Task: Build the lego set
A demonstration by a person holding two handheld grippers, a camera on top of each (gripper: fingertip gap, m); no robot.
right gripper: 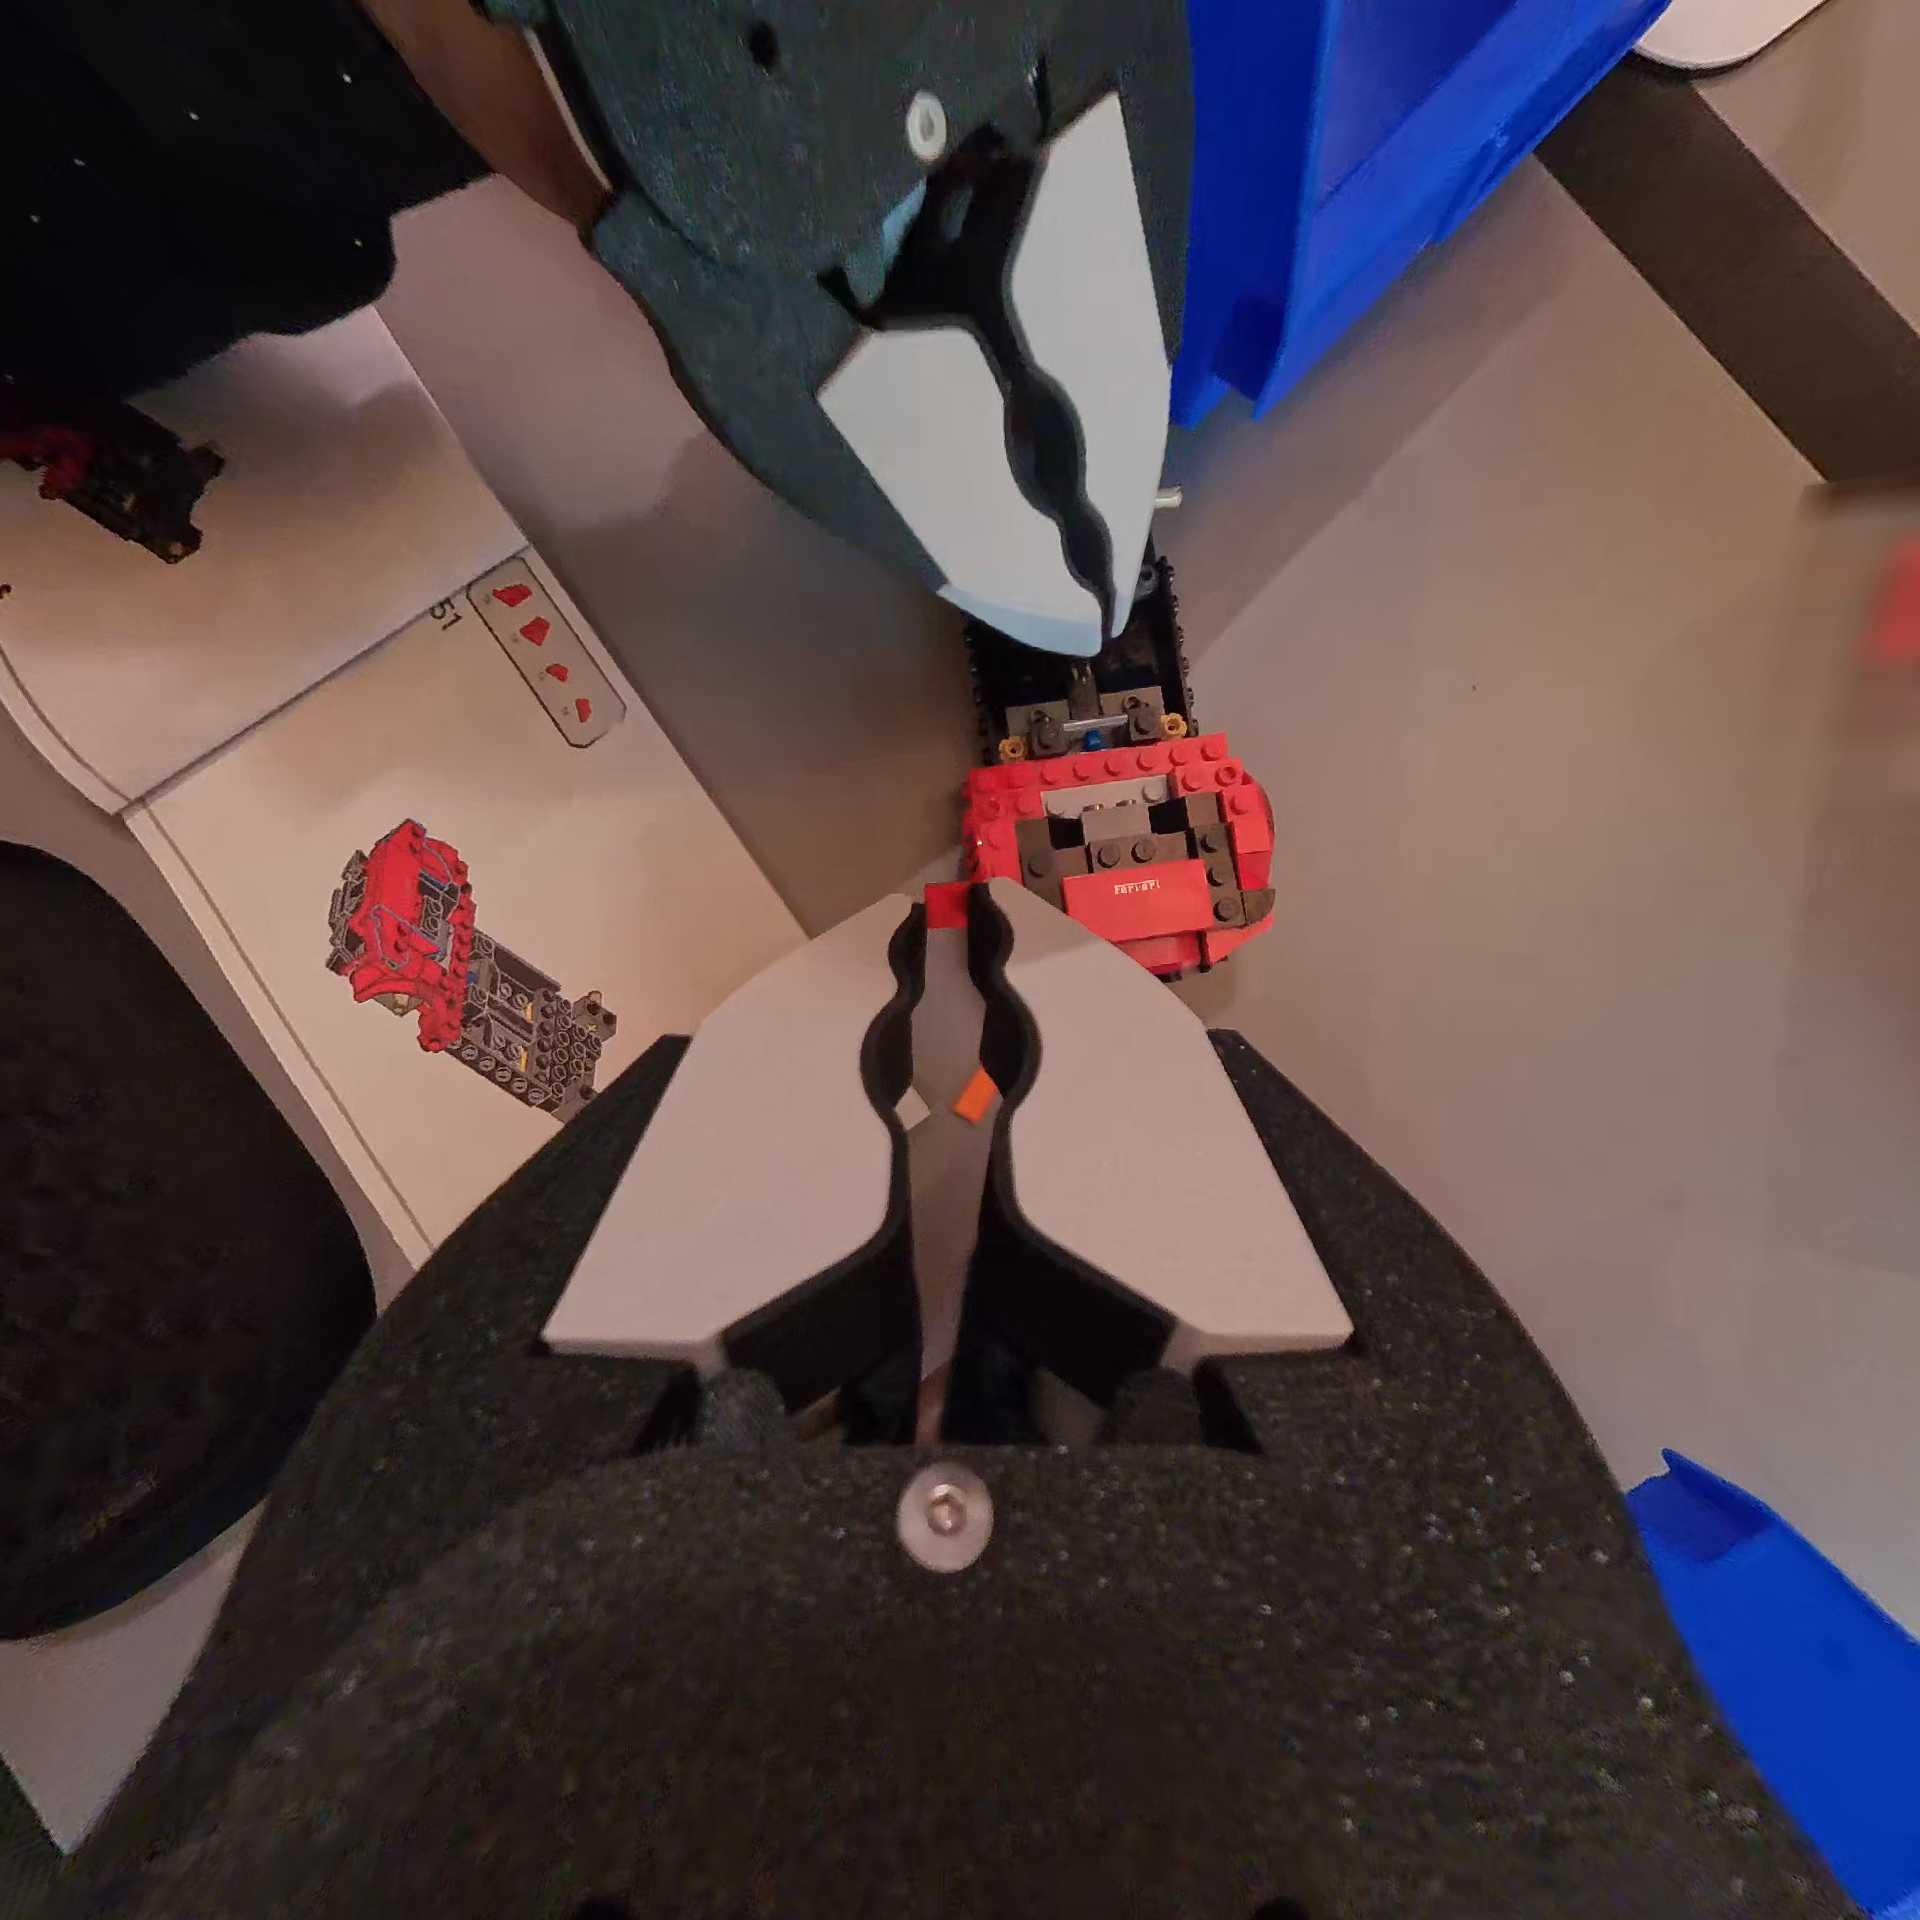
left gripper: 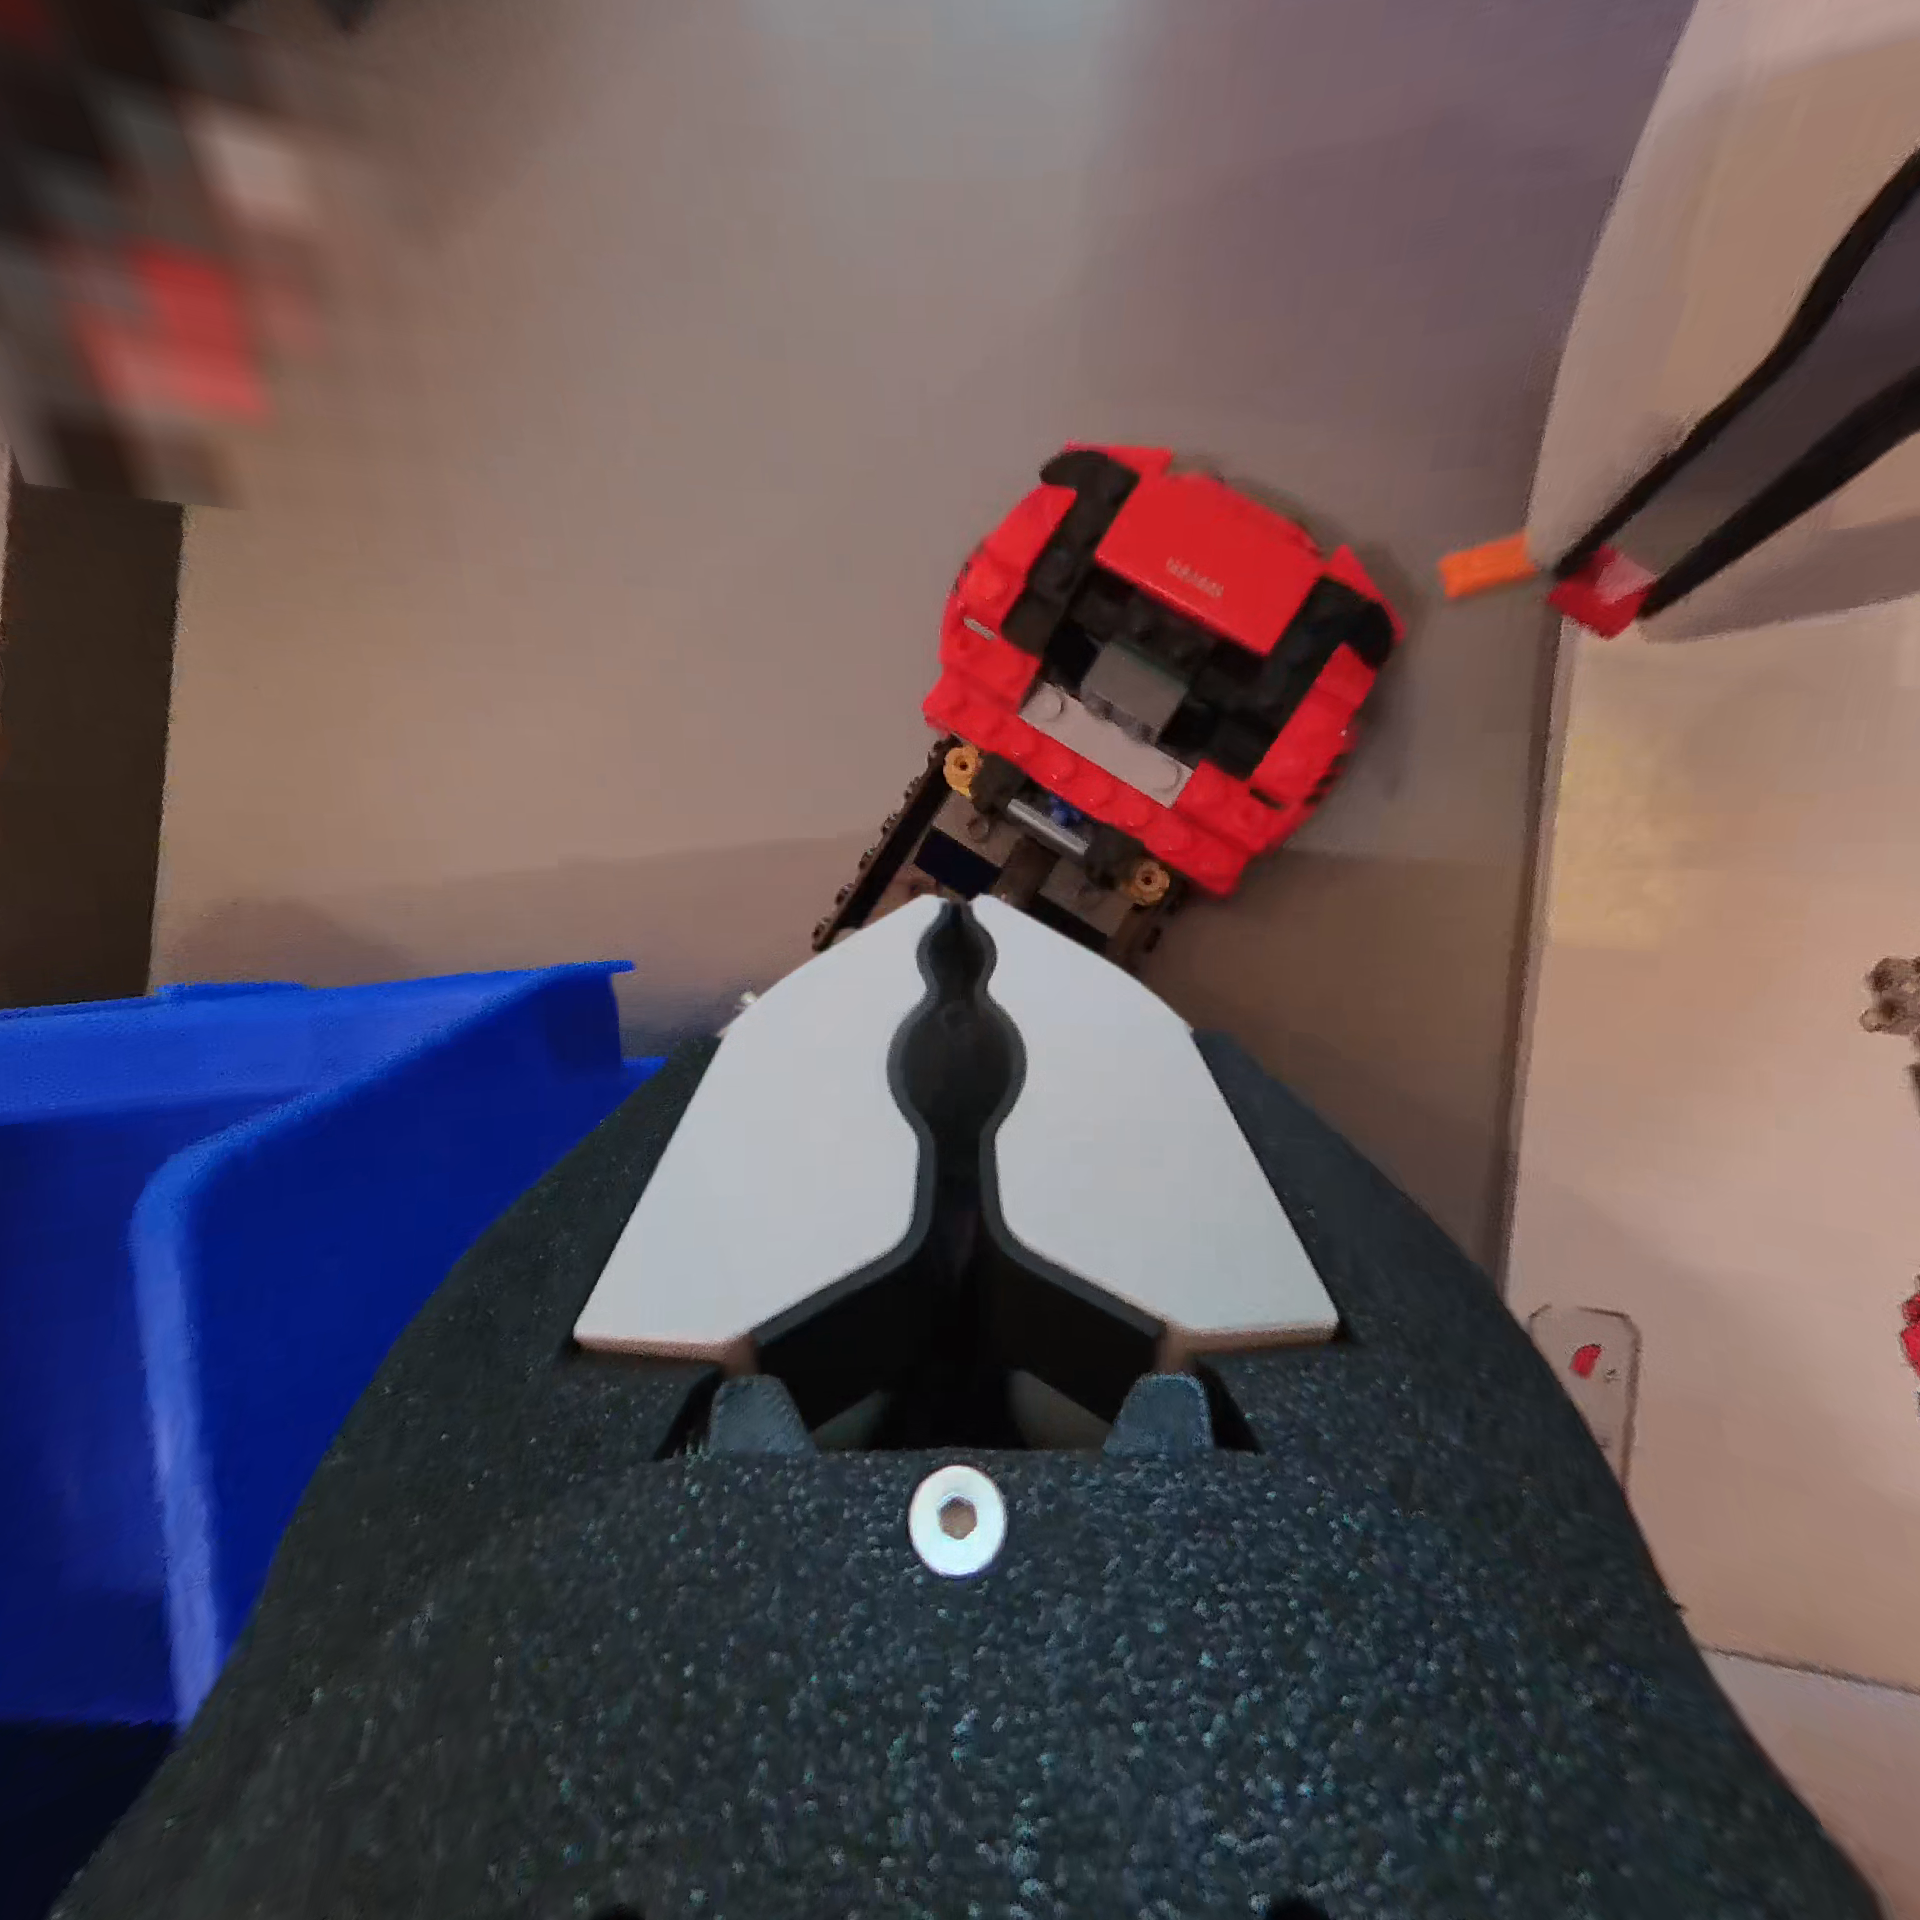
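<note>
A part-built red and black lego car [left gripper: 1153,665] lies on the grey table, with its black chassis end [left gripper: 914,873] toward me. My left gripper [left gripper: 961,920] is shut, its tips right at that chassis end; the right wrist view shows it [right gripper: 1096,623] touching the chassis. I cannot tell if it pinches it. My right gripper [right gripper: 951,914] is shut on a small red piece [right gripper: 945,902], just left of the car's red front [right gripper: 1122,894]. From the left wrist view it [left gripper: 1590,592] holds the red piece [left gripper: 1605,608] to the right of the car. A small orange piece [left gripper: 1486,569] lies beside it.
An open instruction booklet [right gripper: 416,831] lies left of the car. A blue bin [left gripper: 312,1195] stands close by my left gripper, and another blue bin's edge [right gripper: 1787,1683] is at the lower right. A dark lego sub-assembly [right gripper: 114,488] sits on the booklet's far page. The left gripper's tips are roughly 9 centimeters from the right gripper's. Both grippers' tips are roughly 25 centimeters from the dark lego sub-assembly [right gripper: 114,488].
</note>
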